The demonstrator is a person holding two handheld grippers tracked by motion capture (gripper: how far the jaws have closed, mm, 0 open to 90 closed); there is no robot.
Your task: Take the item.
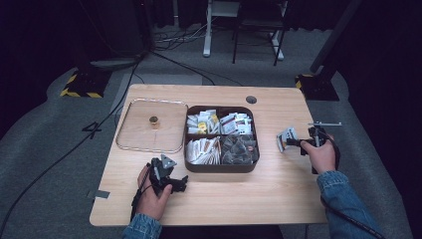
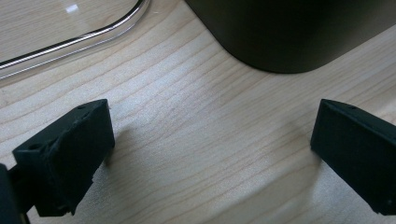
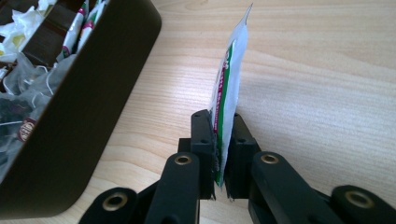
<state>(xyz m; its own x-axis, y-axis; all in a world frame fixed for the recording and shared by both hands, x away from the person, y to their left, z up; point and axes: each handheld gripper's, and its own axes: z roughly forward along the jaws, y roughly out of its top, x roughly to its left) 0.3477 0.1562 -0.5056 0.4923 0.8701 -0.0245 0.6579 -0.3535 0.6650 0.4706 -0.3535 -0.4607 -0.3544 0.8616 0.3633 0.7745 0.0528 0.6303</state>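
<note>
Right gripper view had the right gripper (image 3: 219, 154) clamped on a white sachet (image 3: 229, 93) with green and red print, jaws pinching its lower edge, packet standing on edge above them. Sachet was off the table, just right of the dark box's wall (image 3: 88, 116).

High view: right gripper (image 1: 293, 142) sat over bare table (image 1: 278, 189) to the right of the box (image 1: 221, 167), sachet (image 1: 287, 138) sticking out toward it. Box had four compartments of sachets and tea bags (image 1: 239, 149); which one this packet belonged to couldn't be told.

Left gripper (image 1: 166, 172) rested low near the box's front left corner, person's hand (image 1: 152, 199) behind it. Left gripper view: jaws wide apart, nothing between them, just wood grain, with the box corner (image 2: 289, 37) and the clear lid's rim (image 2: 79, 42) ahead. Lid (image 1: 169, 144) lay flat to the left of the box, small knob (image 1: 154, 120) on top.

Handling, as judgement: sachet looked light, thin and floppy, probably slick film. Edge grip likely fine for carrying, but it'd flex and could slip or twist. Better bite deeper across the flat, clear of the sealed edge. Don't crush the contents.
</note>
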